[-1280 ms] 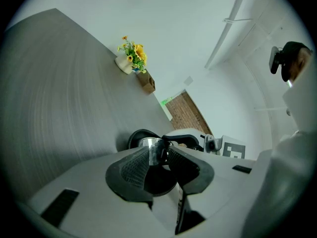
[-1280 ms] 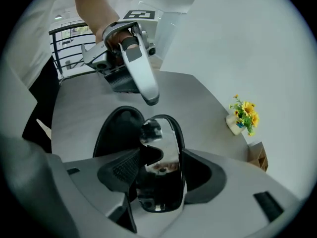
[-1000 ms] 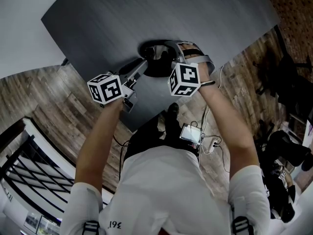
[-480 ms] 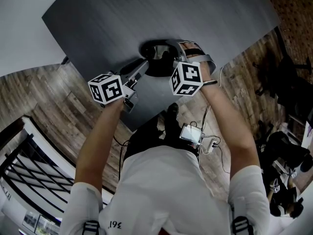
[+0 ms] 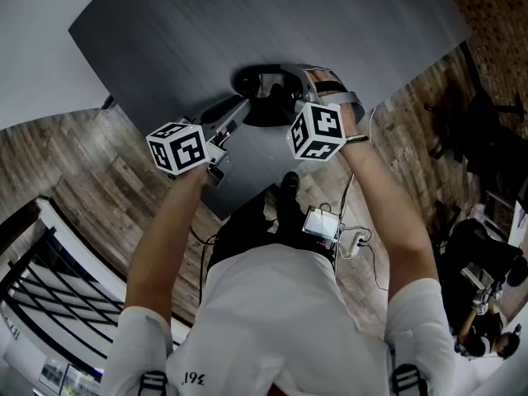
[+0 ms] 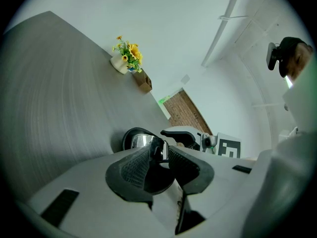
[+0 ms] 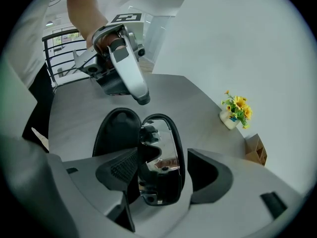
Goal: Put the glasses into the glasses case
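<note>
- My left gripper point(image 6: 161, 155): jaws closed on a thin dark piece with a shiny edge, which reads as the glasses point(image 6: 157, 145). They are held just above the near rim of the glasses case point(image 7: 116, 133).
- Glasses case: lies open on the grey table point(image 5: 247, 31), between my two grippers. Its black half lies flat; its mirrored half point(image 7: 168, 138) stands beside it.
- My right gripper point(image 7: 163, 160): jaws apart, with the mirrored half between them. The left pad touches it; the right pad stands clear.
- Far table edge: a vase of yellow flowers point(image 6: 126, 57), with a small brown box point(image 6: 144, 81) just beside it.
</note>
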The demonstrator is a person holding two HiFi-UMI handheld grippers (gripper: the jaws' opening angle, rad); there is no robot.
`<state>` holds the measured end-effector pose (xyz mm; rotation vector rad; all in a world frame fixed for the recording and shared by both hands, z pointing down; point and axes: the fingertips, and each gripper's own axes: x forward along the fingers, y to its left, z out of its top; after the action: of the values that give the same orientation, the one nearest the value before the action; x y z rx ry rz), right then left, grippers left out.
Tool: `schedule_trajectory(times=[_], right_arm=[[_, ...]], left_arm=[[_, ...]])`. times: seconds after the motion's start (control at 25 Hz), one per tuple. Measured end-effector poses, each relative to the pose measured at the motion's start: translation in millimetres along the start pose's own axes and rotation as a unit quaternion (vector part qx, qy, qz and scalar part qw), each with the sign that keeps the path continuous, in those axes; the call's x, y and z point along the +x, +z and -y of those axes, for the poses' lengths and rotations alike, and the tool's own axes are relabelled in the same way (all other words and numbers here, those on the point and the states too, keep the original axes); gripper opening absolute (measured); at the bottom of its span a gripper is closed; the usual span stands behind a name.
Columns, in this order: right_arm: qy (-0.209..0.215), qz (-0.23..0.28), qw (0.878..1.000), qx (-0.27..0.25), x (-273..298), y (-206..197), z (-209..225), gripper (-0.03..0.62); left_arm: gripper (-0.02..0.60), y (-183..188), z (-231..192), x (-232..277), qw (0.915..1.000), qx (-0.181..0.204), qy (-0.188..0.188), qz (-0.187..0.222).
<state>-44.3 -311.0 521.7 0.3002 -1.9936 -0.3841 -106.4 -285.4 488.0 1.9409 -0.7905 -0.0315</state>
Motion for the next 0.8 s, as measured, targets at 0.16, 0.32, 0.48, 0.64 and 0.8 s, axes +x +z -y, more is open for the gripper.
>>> schedule_trajectory(times=[0.16, 0.32, 0.48, 0.64, 0.8], right_arm=[[-0.006, -0.001, 1.000, 0.006, -5.7, -4.5, 0.6, 0.296], [-0.014, -0.001, 1.000, 0.016, -14.4, -9.2, 0.5, 0.296], [-0.023, -0.009, 0.999, 0.022, -17.7, -13.7, 0.7, 0.296], [-0.031, -0.007, 0.999, 0.032, -24.5, -15.4, 2.2, 0.295], [-0.043, 0.001, 0.997, 0.069, -36.3, -21.7, 7.8, 0.295]], left_arm=[[0.132, 0.7, 4.0, 1.3, 0.9999, 0.015, 0.000, 0.000], [0.132, 0.0, 10.6, 2.8, 0.9997, 0.025, 0.000, 0.001], [0.130, 2.7, 13.8, 1.6, 0.9996, 0.029, -0.001, 0.005], [0.130, 4.5, 20.5, -1.3, 0.9993, 0.035, 0.001, 0.016], [0.129, 4.7, 31.3, 0.3, 0.9989, 0.043, -0.001, 0.020]])
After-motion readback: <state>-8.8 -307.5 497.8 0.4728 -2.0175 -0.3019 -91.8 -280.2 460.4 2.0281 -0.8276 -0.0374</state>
